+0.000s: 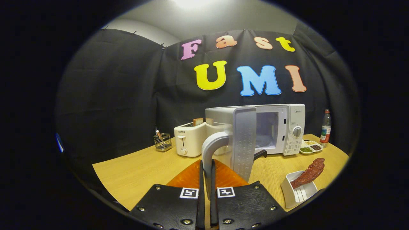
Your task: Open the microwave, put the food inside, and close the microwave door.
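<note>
Wooden worktop before the booth's dark cloth wall. At the back stands the microwave, its cavity exposed and its door swung wide toward the camera, seen nearly edge-on. The door's curved handle runs down between the two fingers of the claw; the fingers stand close together and clamped on the handle, one on each side. Left of the microwave, touching or just beside it, a toaster with two slices of bread standing upright in its slots. Left of the toaster, apart from it, a small wire basket holding a utensil. Right of the microwave, a plastic bottle stands upright near the worktop's far corner, with a divided dish of seasonings just in front of it. The food, a long brownish-red piece, lies tilted in a white tray on the worktop, to the right of the fingers and well apart from the microwave.
</note>
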